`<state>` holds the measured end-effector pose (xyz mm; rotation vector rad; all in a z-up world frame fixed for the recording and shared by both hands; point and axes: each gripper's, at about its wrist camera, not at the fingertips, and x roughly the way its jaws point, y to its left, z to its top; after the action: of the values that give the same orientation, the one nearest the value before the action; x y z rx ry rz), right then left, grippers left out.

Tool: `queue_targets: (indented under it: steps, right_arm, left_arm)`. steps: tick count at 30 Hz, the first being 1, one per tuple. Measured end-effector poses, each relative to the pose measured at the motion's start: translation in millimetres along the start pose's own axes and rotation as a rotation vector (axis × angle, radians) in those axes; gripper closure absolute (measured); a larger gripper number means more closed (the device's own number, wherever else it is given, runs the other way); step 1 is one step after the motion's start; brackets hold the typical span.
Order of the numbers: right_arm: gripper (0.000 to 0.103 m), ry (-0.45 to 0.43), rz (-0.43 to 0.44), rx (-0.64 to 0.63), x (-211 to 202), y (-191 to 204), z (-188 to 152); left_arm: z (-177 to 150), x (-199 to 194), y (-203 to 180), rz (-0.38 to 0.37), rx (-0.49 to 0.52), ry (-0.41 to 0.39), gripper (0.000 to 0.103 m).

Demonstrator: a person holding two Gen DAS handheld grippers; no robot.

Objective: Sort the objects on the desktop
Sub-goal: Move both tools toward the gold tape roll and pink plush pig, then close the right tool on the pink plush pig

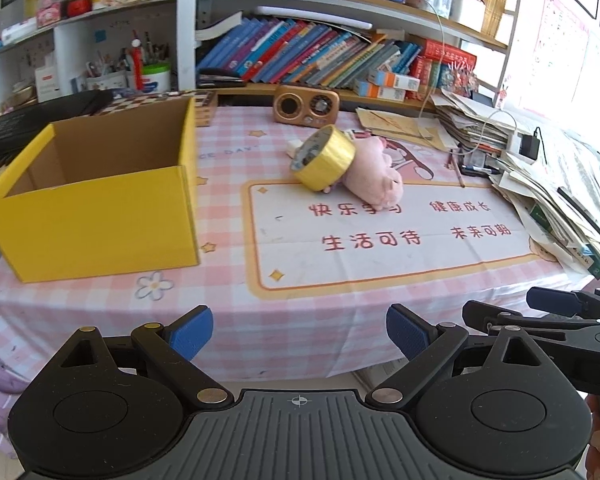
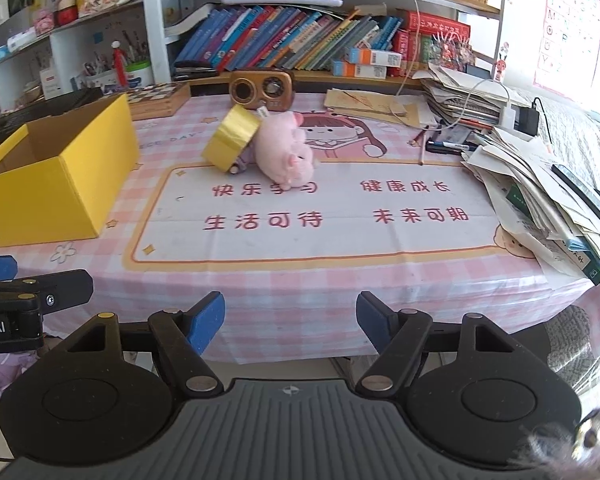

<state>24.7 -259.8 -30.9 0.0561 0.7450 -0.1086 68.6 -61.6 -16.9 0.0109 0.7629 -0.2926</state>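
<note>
While both hover over table edge, left tongs (image 1: 299, 338) wide, right tongs (image 2: 290, 326) wide, empty.

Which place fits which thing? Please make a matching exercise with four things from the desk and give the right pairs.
Things:
1. box
2. tape roll
3. plush pig
4. radio

Places:
A. at the back, below the books
B. leaning on the pig
C. left side of the desk, open
D. lying mid-desk, right of the tape

Pairs: 1-C, 2-B, 3-D, 4-A
</note>
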Motion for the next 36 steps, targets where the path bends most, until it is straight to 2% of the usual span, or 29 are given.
queue_targets:
  steps: [11, 23, 36]
  right_arm:
    - [0.029, 0.037, 0.017, -0.01, 38.1, -31.0, 26.2]
    - [0.024, 0.057, 0.105, -0.037, 91.4, -59.8, 66.6]
    - [0.017, 0.074, 0.203, -0.08, 133.0, -71.2, 95.5]
  left_arm:
    - [25.7, 38.9, -25.3, 0.005, 0.008, 0.025, 0.007]
    - [65.2, 77.9, -42.9, 0.087, -0.016, 0.024, 0.007]
    - [84.6, 103.9, -48.9, 0.161, -0.071, 0.049, 0.005]
